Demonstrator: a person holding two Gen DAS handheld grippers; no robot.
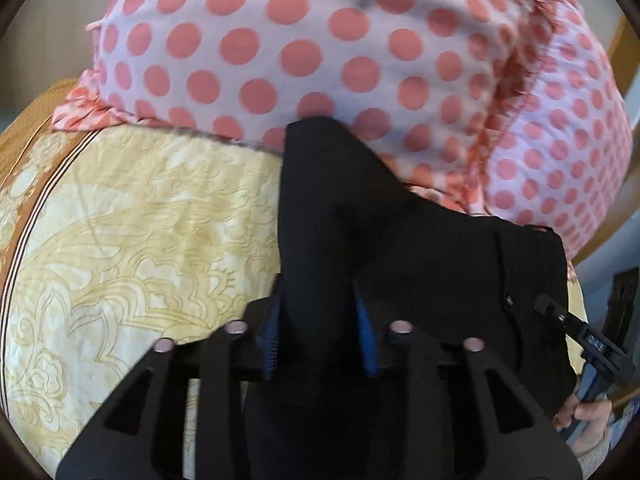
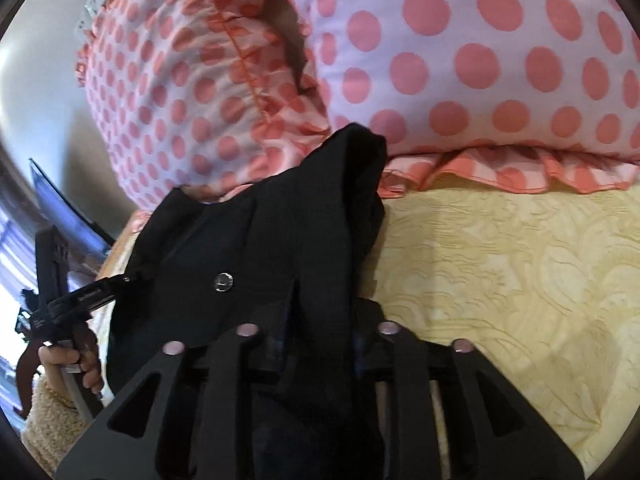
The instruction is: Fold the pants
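The black pants [image 1: 400, 248] hang lifted over a yellow patterned bedspread [image 1: 140, 240]. My left gripper [image 1: 322, 312] is shut on a bunched edge of the pants, blue pads [image 1: 366, 340] pressing the cloth from both sides. In the right wrist view my right gripper [image 2: 320, 320] is shut on another part of the pants [image 2: 256, 240] near the waistband, beside a silver button [image 2: 223, 281]. The cloth stretches between the two grippers. The other gripper shows at each view's edge: the right one [image 1: 580, 344] in the left wrist view, the left one [image 2: 80, 300] in the right wrist view.
Two pink polka-dot pillows [image 1: 300, 48] [image 2: 480, 60] with ruffled edges lie at the head of the bed, just beyond the pants. The bedspread [image 2: 520, 272] spreads out beneath. A dark screen [image 2: 68, 208] and a wall stand at the left.
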